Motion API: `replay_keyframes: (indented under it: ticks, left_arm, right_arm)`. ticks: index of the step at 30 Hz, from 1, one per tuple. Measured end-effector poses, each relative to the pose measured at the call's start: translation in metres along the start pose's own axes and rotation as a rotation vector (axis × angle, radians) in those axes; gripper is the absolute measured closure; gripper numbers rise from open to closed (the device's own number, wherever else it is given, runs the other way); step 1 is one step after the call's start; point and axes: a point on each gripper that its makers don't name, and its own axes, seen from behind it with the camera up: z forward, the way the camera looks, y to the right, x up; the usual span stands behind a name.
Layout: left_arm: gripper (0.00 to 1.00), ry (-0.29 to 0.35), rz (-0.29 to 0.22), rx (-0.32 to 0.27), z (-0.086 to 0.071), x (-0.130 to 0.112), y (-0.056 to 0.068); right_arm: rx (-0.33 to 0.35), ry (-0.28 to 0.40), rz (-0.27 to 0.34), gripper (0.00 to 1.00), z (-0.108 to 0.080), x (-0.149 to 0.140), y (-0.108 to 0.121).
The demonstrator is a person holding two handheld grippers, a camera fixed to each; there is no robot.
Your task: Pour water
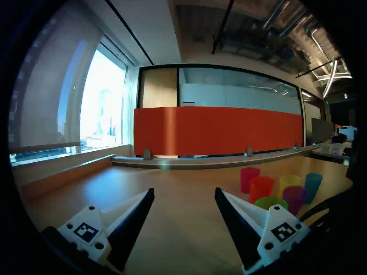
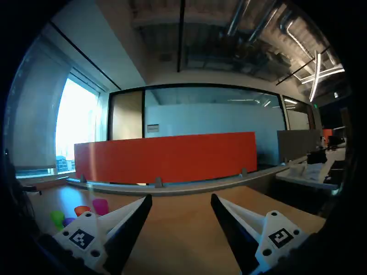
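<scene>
Cups (image 1: 261, 188) upright on table (image 1: 183, 229), mouths upward; left gripper (image 1: 184, 190) and right gripper (image 2: 181, 196) fingers spread apart.

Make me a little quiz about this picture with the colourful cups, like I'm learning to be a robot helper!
1. How many cups stand on the table in the left gripper view? A) three B) six C) ten
2. True or false: the left gripper is shut on a cup.
3. Fill in the gap: the long panel behind the table is coloured ____.

Key: 1 B. 2 False: its fingers are apart with nothing between them. 3 Orange.
</scene>
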Motion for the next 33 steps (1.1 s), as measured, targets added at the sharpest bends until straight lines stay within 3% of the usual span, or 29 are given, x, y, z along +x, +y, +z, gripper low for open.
replay_keyframes:
  ticks: [12, 20, 33]
  left_arm:
    - [0.02, 0.0, 0.0, 0.0, 0.0, 0.0, 0.0]
    - [0.02, 0.0, 0.0, 0.0, 0.0, 0.0, 0.0]
    - [0.02, 0.0, 0.0, 0.0, 0.0, 0.0, 0.001]
  right_arm:
    - [0.031, -0.002, -0.001, 0.01, 0.011, -0.025, -0.032]
    - [0.033, -0.016, -0.017, 0.01, 0.012, -0.052, -0.035]
    - [0.027, -0.024, -0.04, 0.01, 0.018, -0.067, -0.036]
